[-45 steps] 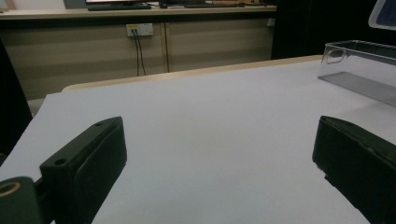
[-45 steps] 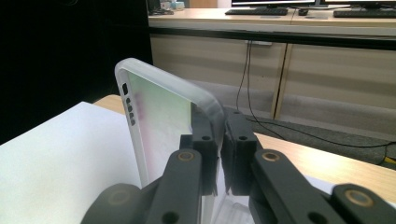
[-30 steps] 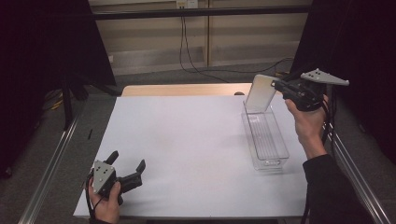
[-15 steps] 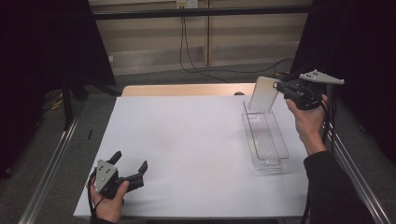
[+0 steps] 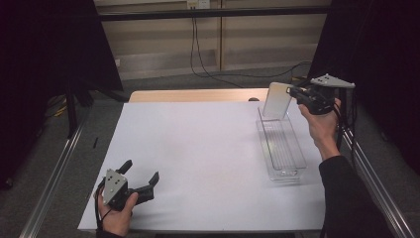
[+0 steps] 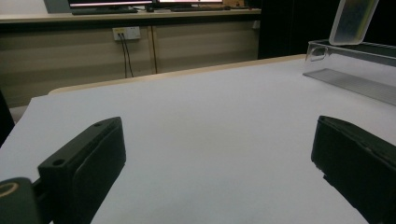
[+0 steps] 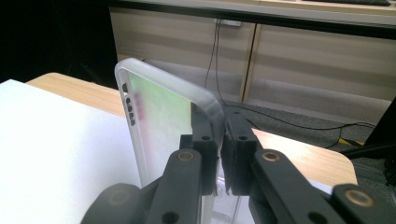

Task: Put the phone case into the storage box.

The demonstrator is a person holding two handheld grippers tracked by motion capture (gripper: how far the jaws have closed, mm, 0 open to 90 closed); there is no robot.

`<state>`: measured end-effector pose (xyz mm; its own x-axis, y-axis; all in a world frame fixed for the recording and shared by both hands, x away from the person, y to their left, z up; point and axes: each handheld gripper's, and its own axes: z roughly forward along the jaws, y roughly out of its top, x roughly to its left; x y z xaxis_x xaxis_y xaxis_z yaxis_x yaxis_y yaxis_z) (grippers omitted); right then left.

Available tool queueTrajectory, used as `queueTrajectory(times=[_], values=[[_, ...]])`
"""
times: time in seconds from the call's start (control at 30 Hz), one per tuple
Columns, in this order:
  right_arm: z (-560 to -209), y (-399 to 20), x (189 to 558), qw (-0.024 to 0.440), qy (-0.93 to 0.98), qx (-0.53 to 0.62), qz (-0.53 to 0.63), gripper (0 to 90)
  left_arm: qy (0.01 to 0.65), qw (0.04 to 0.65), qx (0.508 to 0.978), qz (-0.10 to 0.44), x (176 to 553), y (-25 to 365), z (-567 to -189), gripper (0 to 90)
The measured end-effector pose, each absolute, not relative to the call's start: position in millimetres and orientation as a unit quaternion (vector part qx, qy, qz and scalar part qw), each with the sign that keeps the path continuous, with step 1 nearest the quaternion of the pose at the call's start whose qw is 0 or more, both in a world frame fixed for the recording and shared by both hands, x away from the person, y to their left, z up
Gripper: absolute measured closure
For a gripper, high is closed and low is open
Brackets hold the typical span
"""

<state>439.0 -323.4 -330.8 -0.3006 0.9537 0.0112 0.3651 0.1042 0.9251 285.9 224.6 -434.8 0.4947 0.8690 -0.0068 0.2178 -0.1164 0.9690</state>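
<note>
Fingers of the right gripper (image 5: 293, 91) are closed tight on one edge of a frosted lid (image 5: 277, 100), a flat translucent panel with rounded corners that is held upright. In the right gripper view the lid (image 7: 161, 116) is seen pinched between the two black fingers (image 7: 203, 130), with most of the panel standing up and to the left of them. The right hand (image 5: 322, 124) is raised above the far right part of the white surface (image 5: 198, 148), the forearm coming up from the lower right edge and the gripper pointed towards the left. Directly below and slightly nearer than the fingers, a clear long container (image 5: 281, 148) is set lengthwise on the surface; the lower edge of the lid is held at its far end, though contact cannot be told.

The left gripper (image 5: 141, 178) is rested low at the near left corner of the surface, gripped from below by the left hand (image 5: 116, 218). Its fingers (image 6: 88, 163) are spread wide with nothing between them, and the container (image 6: 350, 70) is seen well ahead of them to the right.
</note>
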Motion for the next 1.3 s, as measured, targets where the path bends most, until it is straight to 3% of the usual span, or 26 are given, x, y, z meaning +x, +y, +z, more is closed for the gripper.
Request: queueTrajectory(times=[1.3], values=[[-371,-307,471,0.338,0.688,0.513,0.387,84.6,0.403,0.525,0.681,0.314,287,225,-435,2.9]])
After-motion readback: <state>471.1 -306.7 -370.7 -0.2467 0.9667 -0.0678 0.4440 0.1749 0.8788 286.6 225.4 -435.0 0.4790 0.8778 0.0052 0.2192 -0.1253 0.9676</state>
